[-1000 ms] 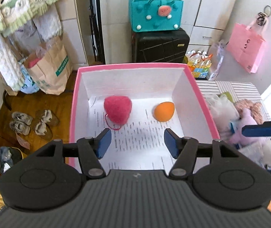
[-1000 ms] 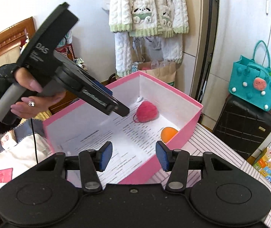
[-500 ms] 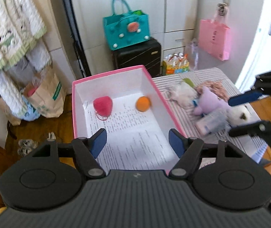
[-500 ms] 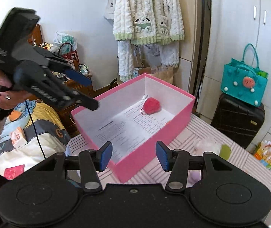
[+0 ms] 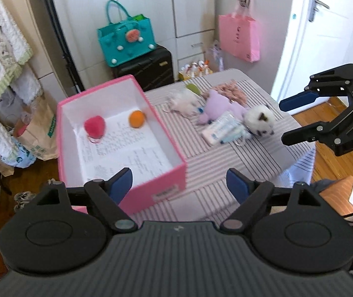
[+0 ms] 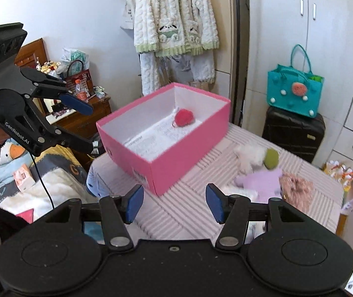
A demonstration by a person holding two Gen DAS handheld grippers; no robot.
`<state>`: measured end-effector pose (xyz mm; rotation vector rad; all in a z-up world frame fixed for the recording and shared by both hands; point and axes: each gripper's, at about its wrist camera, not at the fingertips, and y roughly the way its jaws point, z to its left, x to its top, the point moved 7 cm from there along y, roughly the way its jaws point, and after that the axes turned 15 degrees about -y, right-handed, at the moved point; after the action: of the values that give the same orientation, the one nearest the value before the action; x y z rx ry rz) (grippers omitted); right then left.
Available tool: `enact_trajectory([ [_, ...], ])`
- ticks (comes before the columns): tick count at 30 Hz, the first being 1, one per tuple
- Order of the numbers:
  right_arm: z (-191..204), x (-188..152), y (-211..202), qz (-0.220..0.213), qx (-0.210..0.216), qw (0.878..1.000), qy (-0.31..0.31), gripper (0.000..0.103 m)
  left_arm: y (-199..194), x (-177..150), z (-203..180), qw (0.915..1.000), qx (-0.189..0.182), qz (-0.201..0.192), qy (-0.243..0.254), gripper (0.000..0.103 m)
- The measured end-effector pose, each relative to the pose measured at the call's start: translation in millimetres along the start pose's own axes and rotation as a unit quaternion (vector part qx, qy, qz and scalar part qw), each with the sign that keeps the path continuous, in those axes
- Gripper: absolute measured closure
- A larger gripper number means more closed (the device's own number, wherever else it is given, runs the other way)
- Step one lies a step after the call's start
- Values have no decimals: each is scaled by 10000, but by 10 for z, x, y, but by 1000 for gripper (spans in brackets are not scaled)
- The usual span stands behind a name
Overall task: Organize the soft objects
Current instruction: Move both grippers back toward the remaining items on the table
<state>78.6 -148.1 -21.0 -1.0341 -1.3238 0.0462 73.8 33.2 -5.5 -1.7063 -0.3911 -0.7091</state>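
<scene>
The box (image 5: 151,173) is pink outside and white inside, lined with white paper (image 5: 132,153) printed in black. In it lie a red-pink puff (image 5: 95,126) and an orange ball (image 5: 137,118). The cloth (image 5: 213,163) is white with grey-pink stripes. On it lie a lilac toy (image 5: 222,107), a white toy with dark patches (image 5: 260,120), a cream toy (image 5: 184,101) and a pink-brown curly one (image 5: 233,91). Both grippers are black with blue pads (image 5: 122,183).

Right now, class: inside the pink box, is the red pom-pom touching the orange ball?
Apart. The left wrist view shows bare printed paper between the red pom-pom and the orange ball on the floor of the pink box.
</scene>
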Motion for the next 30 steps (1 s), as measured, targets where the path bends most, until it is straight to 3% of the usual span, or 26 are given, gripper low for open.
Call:
enact_trajectory([
  [12, 61, -714, 86, 133, -231, 9996, 82, 33, 530, -325, -469, 9987, -501, 120, 17, 18],
  [17, 4, -950, 167, 41, -230, 9996, 145, 29, 780, -378, -571, 9986, -521, -13, -88, 15],
  [26, -376, -1224, 291, 43, -781, 9967, 206, 27, 1268, -329, -731, 9934, -841, -171, -762, 12],
  [30, -652, -1272, 236, -132, -964, 9941, 476, 26, 1479, -213, -764, 9870, -949, -277, -1270, 9],
])
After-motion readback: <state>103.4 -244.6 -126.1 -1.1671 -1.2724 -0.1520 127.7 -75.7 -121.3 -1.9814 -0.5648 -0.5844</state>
